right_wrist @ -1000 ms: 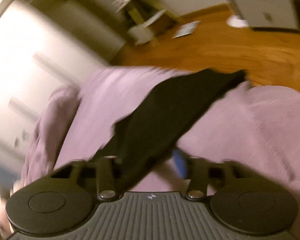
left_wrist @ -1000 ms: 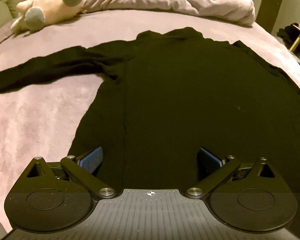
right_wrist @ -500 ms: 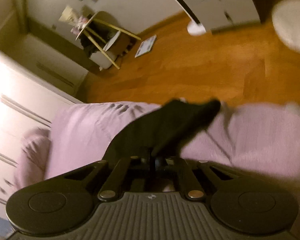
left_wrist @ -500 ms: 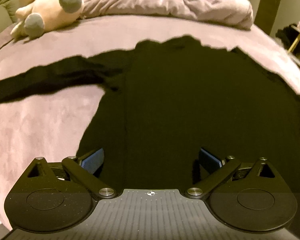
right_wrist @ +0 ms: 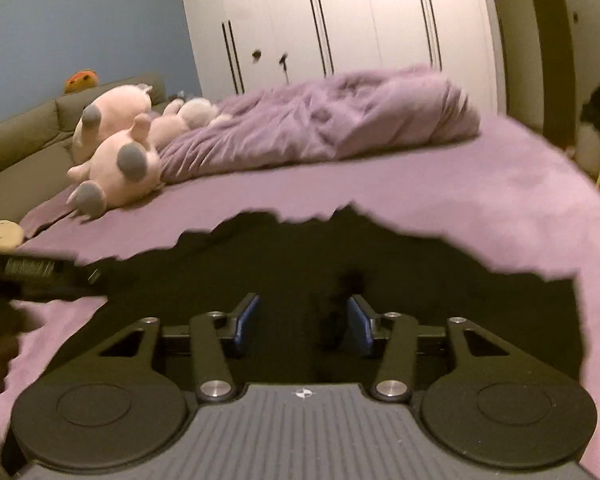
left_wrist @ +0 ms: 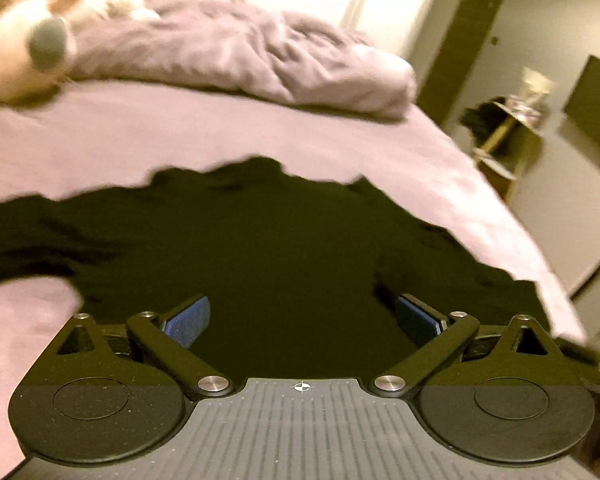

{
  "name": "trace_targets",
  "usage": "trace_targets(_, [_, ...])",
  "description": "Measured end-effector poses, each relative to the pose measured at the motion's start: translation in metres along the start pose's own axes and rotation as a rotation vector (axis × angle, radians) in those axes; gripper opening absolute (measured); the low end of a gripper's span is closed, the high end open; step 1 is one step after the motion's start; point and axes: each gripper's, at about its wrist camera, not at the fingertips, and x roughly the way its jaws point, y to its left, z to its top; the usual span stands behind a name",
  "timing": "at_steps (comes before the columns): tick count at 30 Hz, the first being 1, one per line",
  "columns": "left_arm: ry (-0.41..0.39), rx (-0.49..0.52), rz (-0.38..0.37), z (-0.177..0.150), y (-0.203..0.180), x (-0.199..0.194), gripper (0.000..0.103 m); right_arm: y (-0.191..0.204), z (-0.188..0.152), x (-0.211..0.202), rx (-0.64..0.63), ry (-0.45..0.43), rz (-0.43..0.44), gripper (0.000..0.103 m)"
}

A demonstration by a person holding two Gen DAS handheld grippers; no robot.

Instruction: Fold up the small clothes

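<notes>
Two tools — left tool (left_wrist: 302,318), right tool (right_wrist: 302,322) — both spread apart over black garment (left_wrist: 284,248) on bed (left_wrist: 180,128).

The left wrist view is taken low and close over the black garment (left_wrist: 284,264), faced toward 12 o'clock along the bed (left_wrist: 180,136), with the bunched duvet (left_wrist: 240,60) at 12 and a side table (left_wrist: 508,136) at 2 o'clock. The right wrist view is set just as low over the same garment (right_wrist: 300,264) and faced the same way, toward the wardrobe (right_wrist: 340,20), with the plush toys (right_wrist: 116,152) at 10 o'clock. The garment, duvet (right_wrist: 320,120), bed and plush toys (left_wrist: 24,48) are shared by both views.
</notes>
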Motion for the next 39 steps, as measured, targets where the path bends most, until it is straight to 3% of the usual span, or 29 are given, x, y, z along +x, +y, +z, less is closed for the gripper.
trace_targets(7, [0.113,0.001,-0.162,0.008,-0.027,0.058,0.101,-0.047,-0.023,-0.018,0.194,0.024,-0.129,0.048])
trace_targets(10, [0.146,-0.012,-0.168,0.020,-0.036,0.087,0.086,-0.061,-0.035,-0.021,0.265,0.023,-0.145,0.048])
trace_targets(16, [0.229,-0.061,-0.199,0.036,-0.048,0.132,0.084,-0.077,-0.046,-0.029,0.342,0.012,-0.171,0.048])
trace_targets(18, [0.273,-0.086,-0.210,0.037,-0.052,0.146,0.077,-0.081,-0.049,-0.031,0.359,0.011,-0.178,0.048])
trace_targets(20, [0.323,-0.093,-0.199,0.034,-0.056,0.157,0.053,-0.085,-0.050,-0.032,0.376,0.009,-0.187,0.048])
trace_targets(22, [0.344,-0.081,-0.187,0.029,-0.061,0.161,0.040,-0.089,-0.051,-0.035,0.390,0.005,-0.190,0.048])
trace_targets(23, [0.344,-0.065,-0.173,0.028,-0.062,0.164,0.026,-0.090,-0.050,-0.037,0.395,0.002,-0.191,0.048])
trace_targets(26, [0.334,-0.060,-0.174,0.027,-0.061,0.161,0.013,-0.093,-0.049,-0.040,0.403,-0.010,-0.199,0.048])
trace_targets(30, [0.230,-0.068,-0.190,0.037,-0.048,0.130,0.012,-0.093,-0.045,-0.045,0.408,-0.027,-0.200,0.048])
trace_targets(34, [0.105,-0.065,-0.160,0.051,-0.016,0.087,0.012,-0.092,-0.038,-0.045,0.411,-0.033,-0.179,0.048])
trace_targets(39, [0.014,-0.046,0.038,0.059,0.047,0.057,0.012,-0.095,-0.029,-0.034,0.448,-0.009,-0.128,0.048])
